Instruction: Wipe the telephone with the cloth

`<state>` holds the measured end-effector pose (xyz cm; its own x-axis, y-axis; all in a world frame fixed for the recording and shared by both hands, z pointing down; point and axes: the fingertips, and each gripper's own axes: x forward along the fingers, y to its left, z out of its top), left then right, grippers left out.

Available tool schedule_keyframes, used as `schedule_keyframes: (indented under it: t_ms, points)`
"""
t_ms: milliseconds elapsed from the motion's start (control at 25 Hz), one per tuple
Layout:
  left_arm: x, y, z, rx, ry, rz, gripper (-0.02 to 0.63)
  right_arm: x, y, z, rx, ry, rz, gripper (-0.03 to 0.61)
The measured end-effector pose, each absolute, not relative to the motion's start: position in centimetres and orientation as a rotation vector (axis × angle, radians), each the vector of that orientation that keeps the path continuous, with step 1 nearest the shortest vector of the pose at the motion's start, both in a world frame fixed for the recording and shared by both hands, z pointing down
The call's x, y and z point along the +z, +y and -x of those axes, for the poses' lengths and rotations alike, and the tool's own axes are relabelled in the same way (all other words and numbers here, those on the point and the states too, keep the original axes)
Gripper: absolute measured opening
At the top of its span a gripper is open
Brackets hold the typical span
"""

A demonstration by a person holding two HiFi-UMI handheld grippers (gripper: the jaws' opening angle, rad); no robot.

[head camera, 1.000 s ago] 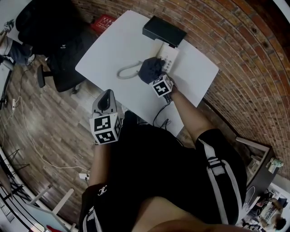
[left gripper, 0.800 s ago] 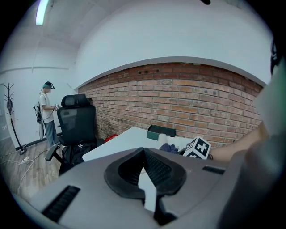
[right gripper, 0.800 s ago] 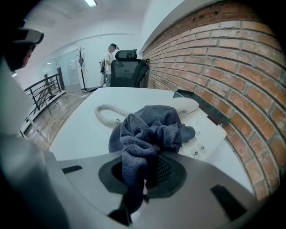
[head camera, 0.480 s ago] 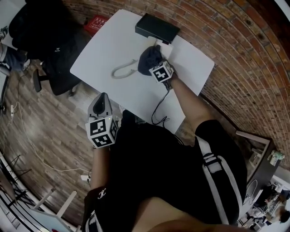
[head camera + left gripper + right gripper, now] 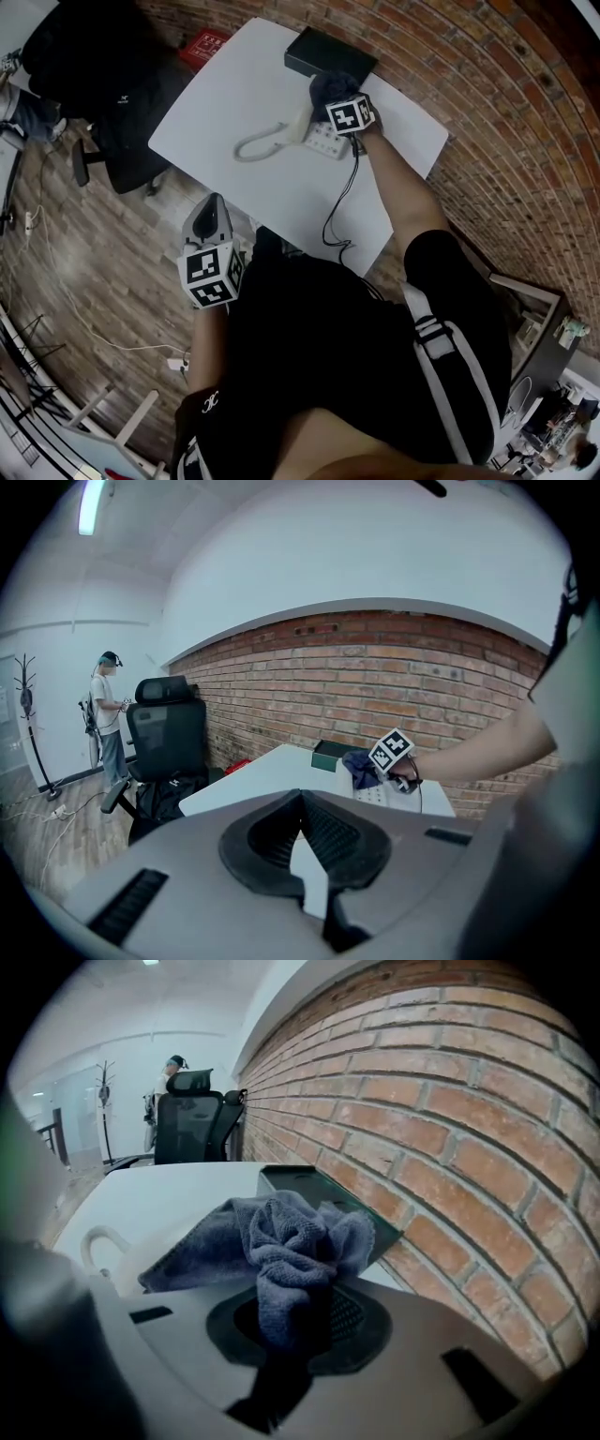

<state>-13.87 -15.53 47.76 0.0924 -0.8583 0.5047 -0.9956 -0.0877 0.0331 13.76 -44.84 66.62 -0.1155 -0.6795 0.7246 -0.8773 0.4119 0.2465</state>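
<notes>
Gripping one crumpled grey terry cloth (image 5: 281, 1241), the right tongs (image 5: 295, 1321) are holding it at the far end of the one white telephone (image 5: 323, 141). That telephone is lying near the table's (image 5: 234, 94) far right edge, its curved handset (image 5: 265, 142) resting alongside. The left tongs (image 5: 302, 803) are hanging clenched and empty off the near edge. One flat black box (image 5: 330, 56) is sitting at the far corner.

An office: a black swivel chair (image 5: 167, 735), a white desk (image 5: 239, 86) bearing a telephone (image 5: 323, 142), brick wall (image 5: 450, 1101).
</notes>
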Motion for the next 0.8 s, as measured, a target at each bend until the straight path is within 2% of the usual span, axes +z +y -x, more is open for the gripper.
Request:
schedule_keyframes:
  t_ms: [360,800]
  points:
    - [47.9,-15.9,13.6,0.518,-1.803,-2.030,0.000,66.3,-44.5,-17.0,0.379,-1.825,-1.472,0.040]
    - [47.9,-16.0,12.9,0.494,-1.800,-2.047,0.000,68.1,-37.9,-14.2,0.369,-1.923,-1.339,0.038]
